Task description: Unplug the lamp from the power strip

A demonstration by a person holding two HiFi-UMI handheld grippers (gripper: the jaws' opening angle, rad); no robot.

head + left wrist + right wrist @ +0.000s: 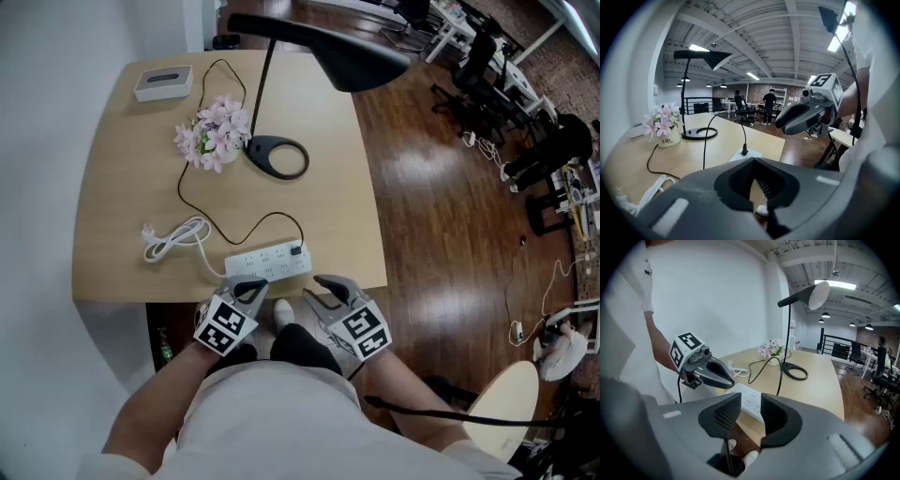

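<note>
A black desk lamp (pixel 277 157) stands at the back of the wooden table (pixel 122 197). Its black cord runs to a plug (pixel 296 250) seated in the right end of the white power strip (pixel 268 262), which lies near the front edge. My left gripper (pixel 248 292) hovers just in front of the strip's left half, open by a narrow gap and empty. My right gripper (pixel 317 289) hangs beside it below the strip's right end, open and empty. The left gripper view shows the plug (pixel 744 151) upright in the strip. In the right gripper view the strip (pixel 750 401) appears between the jaws.
A pot of pink flowers (pixel 214 133) stands left of the lamp base, and a white box (pixel 164 82) sits at the back left. The strip's own white cable (pixel 173 239) lies coiled to its left. Dark wooden floor (pixel 441 216) and office chairs lie to the right.
</note>
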